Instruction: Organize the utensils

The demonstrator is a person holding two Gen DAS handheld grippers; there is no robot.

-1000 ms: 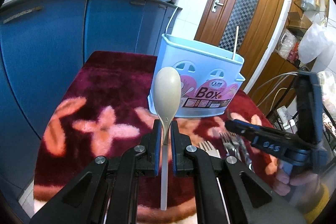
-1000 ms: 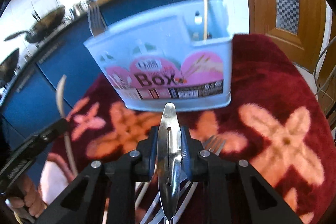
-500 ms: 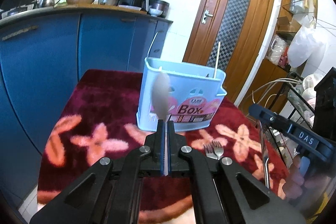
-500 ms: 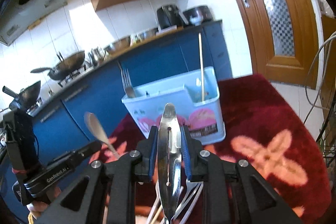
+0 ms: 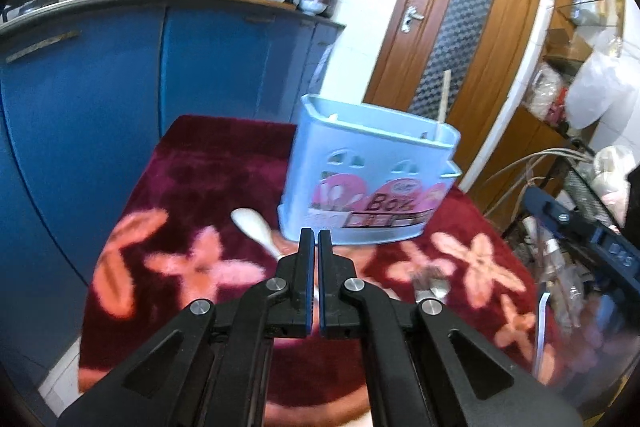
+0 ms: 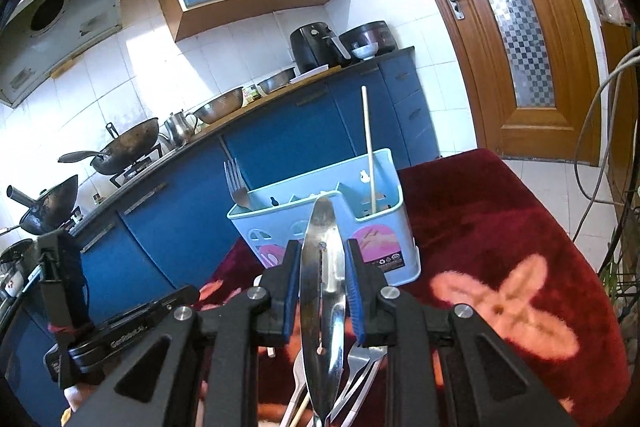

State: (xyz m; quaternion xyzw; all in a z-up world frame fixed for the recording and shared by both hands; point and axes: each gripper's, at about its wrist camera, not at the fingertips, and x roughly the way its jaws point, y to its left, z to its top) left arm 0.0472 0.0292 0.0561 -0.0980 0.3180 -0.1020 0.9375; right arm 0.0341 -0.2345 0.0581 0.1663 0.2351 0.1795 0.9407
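Observation:
A light blue utensil box [image 5: 372,187] [image 6: 384,227] stands on the red flowered cloth [image 5: 208,167]. It holds a fork [image 6: 236,183] and a wooden chopstick [image 6: 368,147]. My left gripper [image 5: 315,233] is shut with nothing between its pads. A white spoon [image 5: 256,227] lies on the cloth just ahead of it and to its left, with the handle running under the fingers. My right gripper [image 6: 322,247] is shut on a steel spoon [image 6: 324,287], held upright in front of the box. The left gripper [image 6: 120,327] also shows low on the left in the right wrist view.
Loose forks [image 5: 430,283] [image 6: 356,375] lie on the cloth near its front. Blue kitchen cabinets [image 5: 100,87] with pans and bowls on top run behind and to the left. A wooden door [image 5: 460,27] stands behind the box, and a wire rack [image 5: 580,179] stands to the right.
The white spoon has left my left gripper and now lies on the cloth, and those jaws have shut fully. My right gripper has risen and tilted up with the steel spoon.

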